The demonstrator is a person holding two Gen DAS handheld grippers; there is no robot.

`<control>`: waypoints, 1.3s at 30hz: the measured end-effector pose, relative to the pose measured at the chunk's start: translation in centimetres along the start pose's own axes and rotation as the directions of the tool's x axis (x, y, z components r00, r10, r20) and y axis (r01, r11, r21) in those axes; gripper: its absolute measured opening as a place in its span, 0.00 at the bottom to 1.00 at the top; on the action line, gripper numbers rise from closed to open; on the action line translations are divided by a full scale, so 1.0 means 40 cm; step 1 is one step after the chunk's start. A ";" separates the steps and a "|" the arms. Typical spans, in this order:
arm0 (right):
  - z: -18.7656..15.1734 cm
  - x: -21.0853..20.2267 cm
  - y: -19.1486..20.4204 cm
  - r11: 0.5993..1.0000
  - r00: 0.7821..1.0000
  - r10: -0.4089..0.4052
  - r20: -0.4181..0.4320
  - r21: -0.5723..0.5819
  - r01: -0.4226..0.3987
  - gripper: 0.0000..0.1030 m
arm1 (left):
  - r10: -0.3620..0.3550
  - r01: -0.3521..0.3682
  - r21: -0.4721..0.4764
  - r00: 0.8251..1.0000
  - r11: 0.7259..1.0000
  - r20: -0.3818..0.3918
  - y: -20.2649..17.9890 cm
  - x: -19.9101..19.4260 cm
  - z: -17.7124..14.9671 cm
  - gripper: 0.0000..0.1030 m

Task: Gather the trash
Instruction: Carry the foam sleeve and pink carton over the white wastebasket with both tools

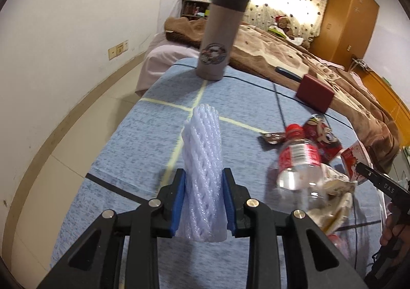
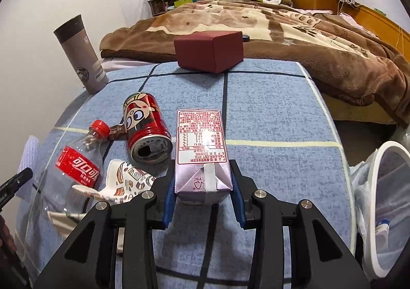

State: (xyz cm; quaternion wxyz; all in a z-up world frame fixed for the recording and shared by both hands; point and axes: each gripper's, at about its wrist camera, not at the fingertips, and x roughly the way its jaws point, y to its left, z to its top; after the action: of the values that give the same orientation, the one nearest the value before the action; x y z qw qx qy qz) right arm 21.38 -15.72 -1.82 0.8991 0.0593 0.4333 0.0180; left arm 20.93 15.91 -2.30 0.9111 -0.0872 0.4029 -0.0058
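My left gripper (image 1: 203, 199) is shut on a white foam net sleeve (image 1: 202, 160) and holds it above the blue checked tablecloth (image 1: 143, 140). My right gripper (image 2: 203, 191) is shut on a pink drink carton (image 2: 201, 150), held over the cloth. On the cloth lie an empty Coca-Cola bottle (image 1: 298, 163) (image 2: 74, 168), a red cartoon can (image 2: 144, 127) (image 1: 321, 135), a crumpled patterned paper cup (image 2: 120, 183) (image 1: 335, 194) and a small brown wrapper (image 1: 273, 137).
A grey thermos (image 1: 220, 35) (image 2: 82, 55) stands at the table's far left. A dark red box (image 1: 315, 91) (image 2: 212, 51) sits at the far edge. A white-rimmed bin with a plastic liner (image 2: 379, 199) stands right of the table. A bed with a brown blanket (image 2: 282, 27) lies beyond.
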 end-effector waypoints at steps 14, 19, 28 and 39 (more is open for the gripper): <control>-0.024 -0.106 -0.075 1.000 0.998 -0.010 0.064 0.026 0.008 0.37 | -0.092 0.089 0.091 0.995 0.992 0.034 -0.175 -0.075 -0.029 0.29; -0.031 -0.139 -0.128 0.998 0.996 -0.020 0.085 0.054 0.016 0.37 | -0.132 0.127 0.138 0.991 0.982 0.029 -0.259 -0.085 -0.038 0.29; -0.058 -0.192 -0.227 0.994 0.992 -0.063 0.107 0.100 0.052 0.37 | -0.193 0.186 0.198 0.981 0.962 0.015 -0.403 -0.087 -0.056 0.29; -0.092 -0.251 -0.357 0.981 0.983 -0.135 0.127 0.155 0.115 0.37 | -0.268 0.263 0.305 0.963 0.915 -0.025 -0.603 -0.085 -0.100 0.29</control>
State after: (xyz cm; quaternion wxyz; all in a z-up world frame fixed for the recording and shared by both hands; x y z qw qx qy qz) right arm 11.96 -30.40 1.97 0.9194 0.0990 0.3734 -0.0745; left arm 17.11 -8.18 1.48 0.9076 0.0008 0.3739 -0.1909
